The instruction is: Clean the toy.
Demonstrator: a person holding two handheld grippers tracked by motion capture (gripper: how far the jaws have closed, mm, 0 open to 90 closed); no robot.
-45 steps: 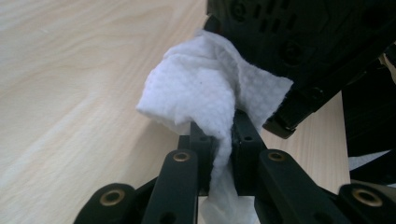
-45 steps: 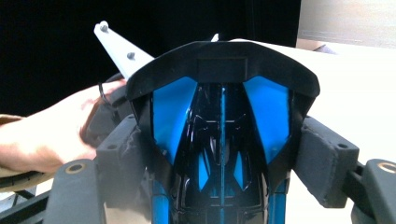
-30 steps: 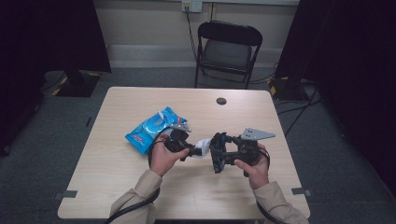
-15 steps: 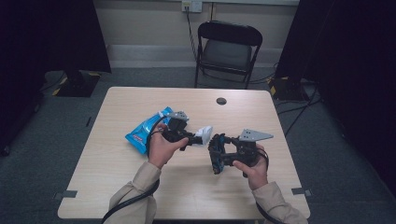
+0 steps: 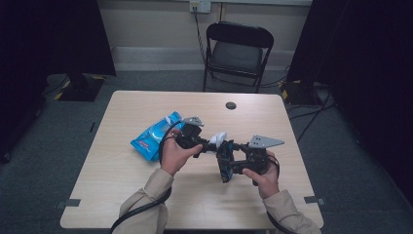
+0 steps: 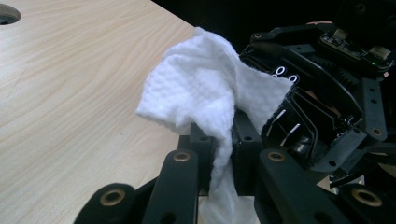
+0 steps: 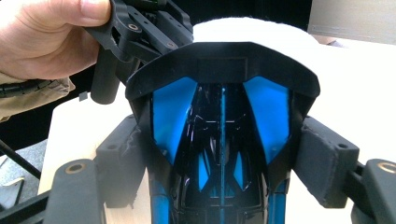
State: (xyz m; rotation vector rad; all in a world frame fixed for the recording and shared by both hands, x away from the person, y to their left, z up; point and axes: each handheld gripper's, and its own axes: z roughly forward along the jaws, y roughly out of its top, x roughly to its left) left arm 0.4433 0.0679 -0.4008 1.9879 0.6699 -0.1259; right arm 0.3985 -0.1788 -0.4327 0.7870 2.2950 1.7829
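Wooden table (image 5: 122, 195), frame centre: left gripper (image 6: 219, 154) clamped on white wipe (image 6: 201, 93), right gripper (image 7: 224, 163) clamped around black-and-blue object (image 7: 219, 130); press the wipe flat and rub evenly, keeping the object steady.

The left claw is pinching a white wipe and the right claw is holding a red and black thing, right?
Not quite: the thing in the right claw is blue and black, as the right gripper view shows. The left claw does pinch the white wipe.

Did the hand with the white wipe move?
Yes. The left gripper with the white wipe moved away from the blue wipes pack, toward the table's right side.
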